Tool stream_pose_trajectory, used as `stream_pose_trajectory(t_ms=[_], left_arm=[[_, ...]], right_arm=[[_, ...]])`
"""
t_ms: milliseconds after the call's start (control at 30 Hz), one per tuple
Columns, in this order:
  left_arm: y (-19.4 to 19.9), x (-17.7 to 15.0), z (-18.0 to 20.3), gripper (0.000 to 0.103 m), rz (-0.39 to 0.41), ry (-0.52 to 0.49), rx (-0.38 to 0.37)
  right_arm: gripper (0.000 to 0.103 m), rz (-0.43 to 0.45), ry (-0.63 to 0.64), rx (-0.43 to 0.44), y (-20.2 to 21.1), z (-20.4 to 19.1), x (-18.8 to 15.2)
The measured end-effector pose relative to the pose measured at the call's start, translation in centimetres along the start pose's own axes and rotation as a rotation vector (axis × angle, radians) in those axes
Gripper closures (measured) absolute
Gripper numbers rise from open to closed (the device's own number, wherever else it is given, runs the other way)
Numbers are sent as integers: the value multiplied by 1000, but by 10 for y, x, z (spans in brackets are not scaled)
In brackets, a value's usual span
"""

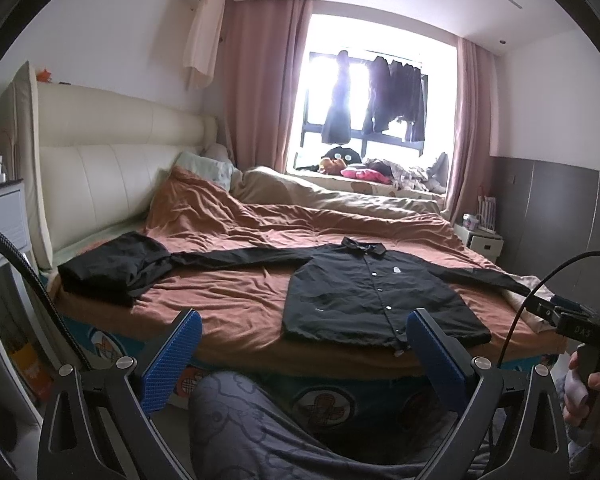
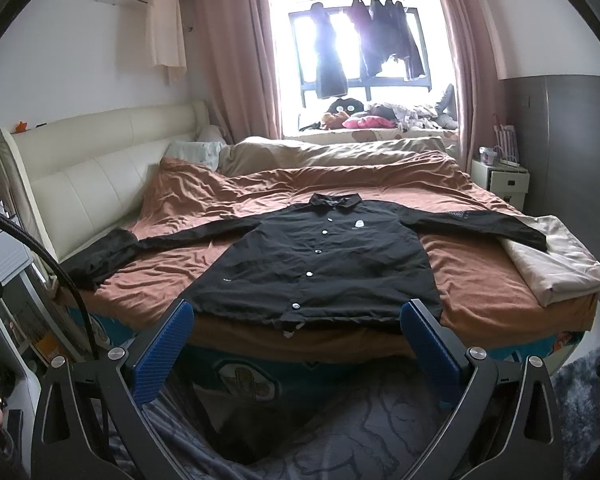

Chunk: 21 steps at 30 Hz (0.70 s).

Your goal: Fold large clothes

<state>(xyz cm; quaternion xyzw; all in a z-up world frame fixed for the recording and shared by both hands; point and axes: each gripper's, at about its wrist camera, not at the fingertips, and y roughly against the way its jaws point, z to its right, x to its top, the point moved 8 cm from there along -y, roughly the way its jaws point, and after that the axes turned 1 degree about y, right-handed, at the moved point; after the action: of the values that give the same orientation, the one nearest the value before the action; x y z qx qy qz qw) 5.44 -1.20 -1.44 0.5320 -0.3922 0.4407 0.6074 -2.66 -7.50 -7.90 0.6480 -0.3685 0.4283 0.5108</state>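
Left wrist view, from the left: a bundle [image 1: 112, 268] of dark cloth sits at the bed's near-left corner, touching the cuff of the jacket's outstretched sleeve. The jacket [image 1: 376, 296] lies face up on the rust-brown bed [image 1: 228, 304], buttoned, collar toward the window, hem at the near edge, both sleeves spread wide. Its far cuff rests on a cream folded blanket [image 2: 556, 264] at the right corner. The left gripper [image 1: 304, 344] hangs short of the bed over the person's knee, its blue fingers wide apart and empty; the right gripper [image 2: 296, 336] faces the hem, fingers likewise spread and holding nothing. No fold is started. The jacket looks light, thin and limp, perhaps a little slick, so it should sag and drag rather than keep shape. Pinching at a cuff or shoulder seam, or at the two hem corners, seems the soundest hold.
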Motion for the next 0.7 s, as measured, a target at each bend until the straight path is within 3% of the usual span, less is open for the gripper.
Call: stream_pose_trajectory(t_ms=[700], left_arm=[[1, 0, 4, 0, 0, -3, -1]], right_arm=[[0, -2, -1, -6, -4, 0, -1]])
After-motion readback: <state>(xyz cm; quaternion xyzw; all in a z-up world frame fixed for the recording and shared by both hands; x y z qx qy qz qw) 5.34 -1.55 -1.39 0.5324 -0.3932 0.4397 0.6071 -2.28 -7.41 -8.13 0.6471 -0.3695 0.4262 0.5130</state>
